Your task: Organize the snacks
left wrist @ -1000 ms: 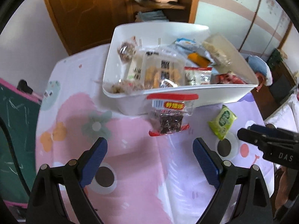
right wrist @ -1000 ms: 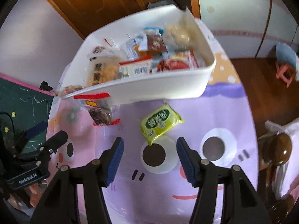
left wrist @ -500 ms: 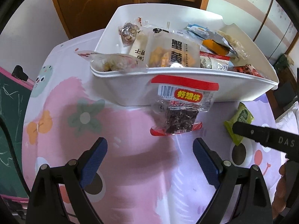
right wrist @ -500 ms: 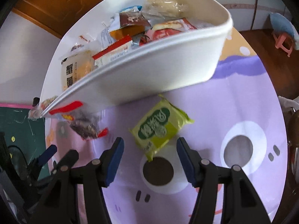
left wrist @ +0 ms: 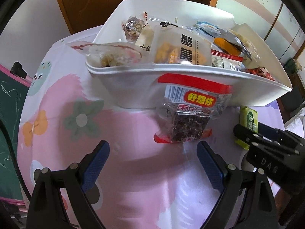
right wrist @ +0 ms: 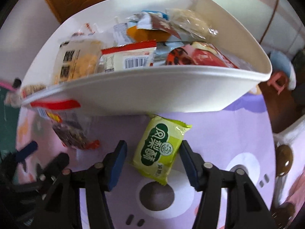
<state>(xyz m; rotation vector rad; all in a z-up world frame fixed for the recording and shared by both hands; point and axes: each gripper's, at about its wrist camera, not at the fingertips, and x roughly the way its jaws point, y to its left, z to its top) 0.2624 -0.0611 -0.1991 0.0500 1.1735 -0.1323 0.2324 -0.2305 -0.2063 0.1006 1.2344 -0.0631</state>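
Note:
A white bin (left wrist: 190, 97) (right wrist: 152, 87) holds several snack packets. A clear packet with red ends and a dark cake (left wrist: 188, 118) (right wrist: 66, 127) leans against the bin's front wall. A green packet (right wrist: 160, 148) (left wrist: 247, 118) lies flat on the cloth. My left gripper (left wrist: 152, 162) is open, just short of the red-ended packet. My right gripper (right wrist: 152, 158) is open with its fingers on either side of the green packet, not touching it. The right gripper also shows in the left wrist view (left wrist: 253, 137).
The round table (left wrist: 57, 133) has a pink and purple cartoon cloth. A green chalkboard (left wrist: 7, 114) stands at the left. A wooden door (left wrist: 91, 2) and shelf are behind the bin. The floor drops off past the table's right edge (right wrist: 274, 118).
Both grippers have moved forward and lower toward the bin. The right gripper's fingers now straddle the green packet. The left gripper is closer to the red-ended packet.

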